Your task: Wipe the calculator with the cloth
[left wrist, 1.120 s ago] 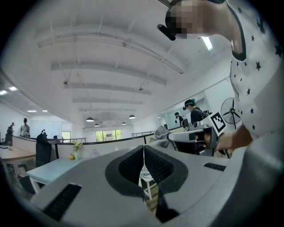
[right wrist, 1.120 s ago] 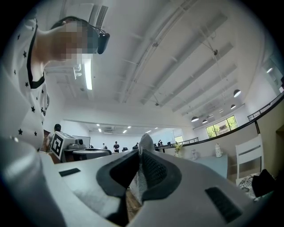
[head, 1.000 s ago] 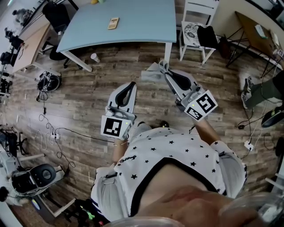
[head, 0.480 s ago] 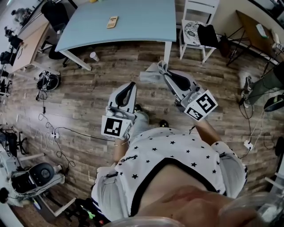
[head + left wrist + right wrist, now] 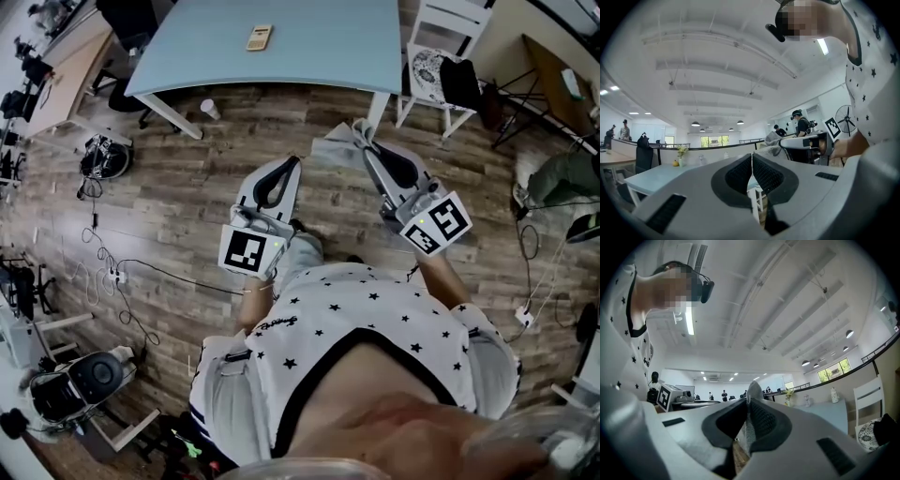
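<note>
right hand-held gripper (image 5: 359,131) pinches the cloth (image 5: 328,150); left hand-held gripper (image 5: 292,164) closed on nothing

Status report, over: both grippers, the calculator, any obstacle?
Left gripper shut, empty. Right gripper shut on cloth. Calculator on blue table, far ahead, untouched. Paper cup on floor by table leg.
</note>
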A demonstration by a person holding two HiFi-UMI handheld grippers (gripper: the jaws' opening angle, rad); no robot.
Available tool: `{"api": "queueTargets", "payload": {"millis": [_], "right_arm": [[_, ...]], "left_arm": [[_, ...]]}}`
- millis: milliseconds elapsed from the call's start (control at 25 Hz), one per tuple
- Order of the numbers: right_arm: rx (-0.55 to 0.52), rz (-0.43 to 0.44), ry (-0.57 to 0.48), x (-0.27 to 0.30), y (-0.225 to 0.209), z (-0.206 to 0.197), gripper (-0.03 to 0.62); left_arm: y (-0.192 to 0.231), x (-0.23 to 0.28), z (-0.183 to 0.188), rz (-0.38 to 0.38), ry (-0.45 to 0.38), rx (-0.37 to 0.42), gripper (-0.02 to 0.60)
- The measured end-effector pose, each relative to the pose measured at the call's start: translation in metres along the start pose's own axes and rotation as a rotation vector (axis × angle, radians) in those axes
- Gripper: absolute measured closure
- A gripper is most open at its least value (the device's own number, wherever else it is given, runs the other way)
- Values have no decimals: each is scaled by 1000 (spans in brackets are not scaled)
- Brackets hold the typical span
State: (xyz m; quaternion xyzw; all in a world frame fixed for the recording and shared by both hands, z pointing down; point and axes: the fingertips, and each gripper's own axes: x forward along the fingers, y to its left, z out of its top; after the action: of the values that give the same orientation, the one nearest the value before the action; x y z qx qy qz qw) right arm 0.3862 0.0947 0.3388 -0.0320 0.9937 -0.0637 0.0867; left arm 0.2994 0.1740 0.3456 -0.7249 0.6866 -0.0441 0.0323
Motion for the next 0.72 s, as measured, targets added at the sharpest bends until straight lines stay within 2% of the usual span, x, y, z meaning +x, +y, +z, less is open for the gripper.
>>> {"api": "queueTargets", "payload": {"millis": [360,720], "right_arm": [[-21,-38,24,68,-14,-9,572],[-15,-65,44,128,-22,-24,572]], "left_arm": [[72,21,-4,-27,-29,-19,551],[137,28,-17,-53,-17,-19,551]]}}
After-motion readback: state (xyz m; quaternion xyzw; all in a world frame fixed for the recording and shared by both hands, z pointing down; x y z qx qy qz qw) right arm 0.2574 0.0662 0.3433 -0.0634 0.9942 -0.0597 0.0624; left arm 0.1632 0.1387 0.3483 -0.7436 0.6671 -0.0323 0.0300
